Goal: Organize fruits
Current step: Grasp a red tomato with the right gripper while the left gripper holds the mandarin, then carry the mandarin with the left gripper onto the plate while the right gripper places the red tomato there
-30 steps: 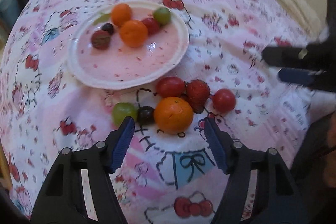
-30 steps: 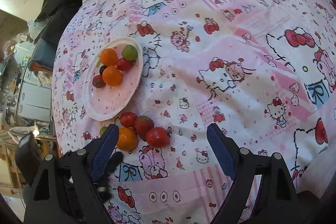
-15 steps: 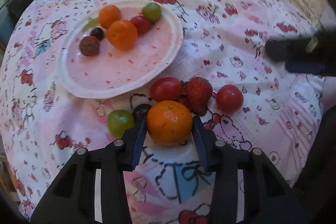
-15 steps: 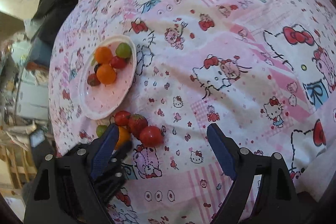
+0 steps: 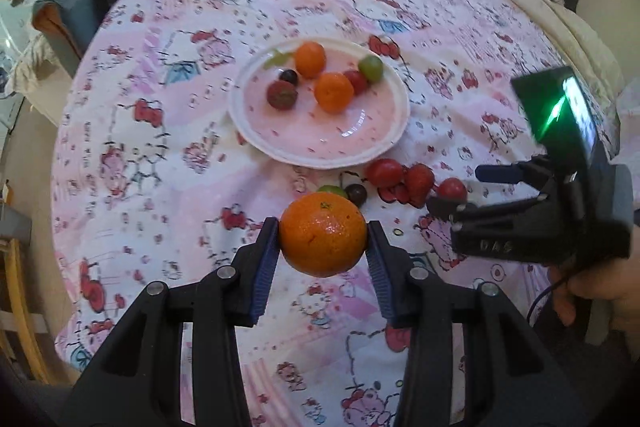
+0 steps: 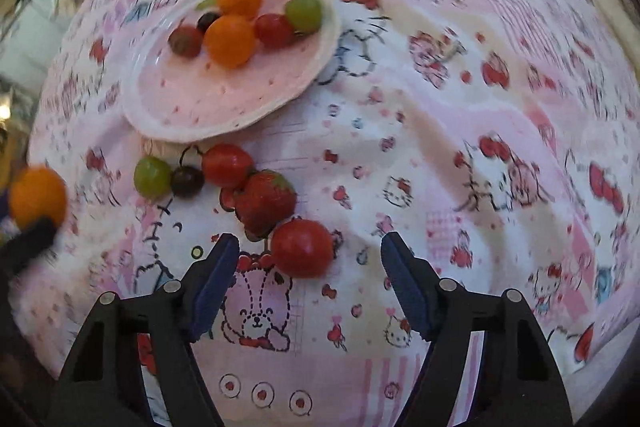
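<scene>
Since 0.5 s ago, left hand-held gripper [image 5: 323, 241] lifted the large round orange mandarin [image 5: 323, 235], pinched between its pads, near the round pink plate [image 5: 320, 157]. Plate holds six fruits; five remain just beside it. Right hand-held gripper [image 6: 310, 271] gapes empty by the red cherry tomato [image 6: 302, 247].

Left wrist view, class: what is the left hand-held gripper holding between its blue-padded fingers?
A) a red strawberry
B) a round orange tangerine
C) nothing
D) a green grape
B: the left hand-held gripper is shut on the round orange tangerine, which is raised above the pink patterned cloth, while the red strawberry lies on it.
</scene>
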Tool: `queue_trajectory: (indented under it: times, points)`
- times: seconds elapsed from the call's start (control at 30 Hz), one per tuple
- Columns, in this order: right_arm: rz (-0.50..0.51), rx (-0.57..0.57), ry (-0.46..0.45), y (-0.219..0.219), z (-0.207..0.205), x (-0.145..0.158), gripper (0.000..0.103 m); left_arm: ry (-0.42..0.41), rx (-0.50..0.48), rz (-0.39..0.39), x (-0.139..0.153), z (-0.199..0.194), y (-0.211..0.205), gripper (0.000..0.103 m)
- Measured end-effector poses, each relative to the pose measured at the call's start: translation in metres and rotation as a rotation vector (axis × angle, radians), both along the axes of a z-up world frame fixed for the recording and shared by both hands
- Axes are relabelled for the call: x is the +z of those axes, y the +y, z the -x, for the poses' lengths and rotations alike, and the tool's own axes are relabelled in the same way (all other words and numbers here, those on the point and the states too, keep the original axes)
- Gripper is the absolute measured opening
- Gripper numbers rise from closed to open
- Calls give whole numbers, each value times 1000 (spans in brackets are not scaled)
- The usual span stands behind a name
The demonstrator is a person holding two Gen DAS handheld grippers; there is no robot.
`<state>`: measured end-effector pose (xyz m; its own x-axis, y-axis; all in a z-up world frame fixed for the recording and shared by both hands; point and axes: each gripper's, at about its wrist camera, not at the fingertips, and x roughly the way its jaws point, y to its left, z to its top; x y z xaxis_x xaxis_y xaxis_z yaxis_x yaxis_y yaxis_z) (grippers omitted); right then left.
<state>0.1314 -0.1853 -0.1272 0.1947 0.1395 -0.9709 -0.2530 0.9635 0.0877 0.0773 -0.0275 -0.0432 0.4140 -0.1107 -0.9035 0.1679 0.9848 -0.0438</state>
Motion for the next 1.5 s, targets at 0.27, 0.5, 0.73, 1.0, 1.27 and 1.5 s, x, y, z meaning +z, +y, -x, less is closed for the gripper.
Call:
queue_trajectory:
  times: [0.27, 0.5, 0.73, 1.0, 1.27, 1.5]
  points:
    - [106, 114, -25, 21, 6, -12, 59, 5, 74, 53, -5, -8, 13, 39]
    - [48, 80, -16, 11, 2, -7, 36, 3, 96, 66, -6, -8, 15, 39]
    - [-29, 39, -14, -11, 5, 7, 36, -19, 109, 42, -6, -9, 18, 39]
    - [-99, -8, -33, -23, 23, 25, 36, -41, 120, 5, -9, -10, 21, 39]
    - [-180, -40, -53, -28, 24, 40, 36, -49, 132, -28, -15, -11, 23, 39]
    - [-229, -55, -82, -32, 26, 53, 36, -83, 145, -47, -14, -9, 26, 39]
